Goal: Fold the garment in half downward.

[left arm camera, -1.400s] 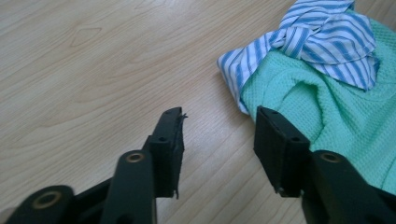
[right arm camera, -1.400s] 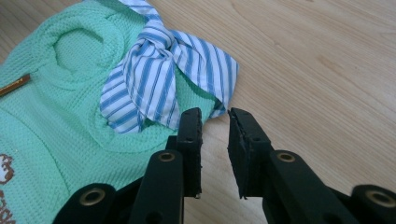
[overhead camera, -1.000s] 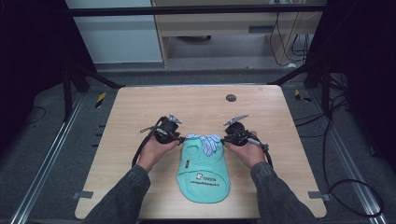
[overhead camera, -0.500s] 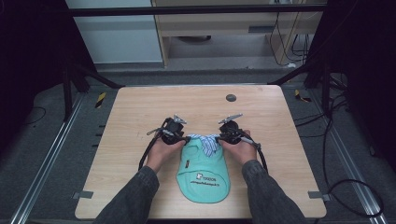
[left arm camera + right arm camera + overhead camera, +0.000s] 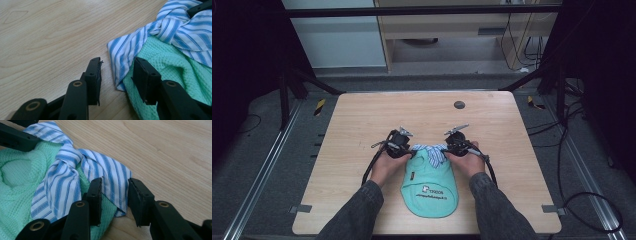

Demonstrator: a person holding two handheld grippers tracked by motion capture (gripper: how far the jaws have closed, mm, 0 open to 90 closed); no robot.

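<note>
Pale wood grain of the table runs under both tools, with a dark floor and cabinet fronts at the top of the high view.

Left gripper: I read its jaws as apart, having just been opening. The striped collar has its left tip lying between them at the lower centre of the left gripper view, and neither pad presses on the cloth. In the high view this gripper sits at centre left, at the garment's upper left corner.

Right gripper: its jaws are likewise apart and have just been opening. The collar's other tip lies in the gap, unclamped. In the high view this gripper sits at centre right.

Between the two tools, the green garment lies flat on the table, collar toward the top of the frame, hem and printed logo toward the bottom edge.

As I judge it, the step in hand is laying out the collar and letting go. To do it well:
1. I open both jaws fully clear of the fabric before lifting.
2. I withdraw straight up and outward, so no pad drags a tip.
3. I keep both withdrawals symmetrical, so the knot at the collar's centre stays centred.
4. I check that the green knit under the left tip does not snag.
</note>
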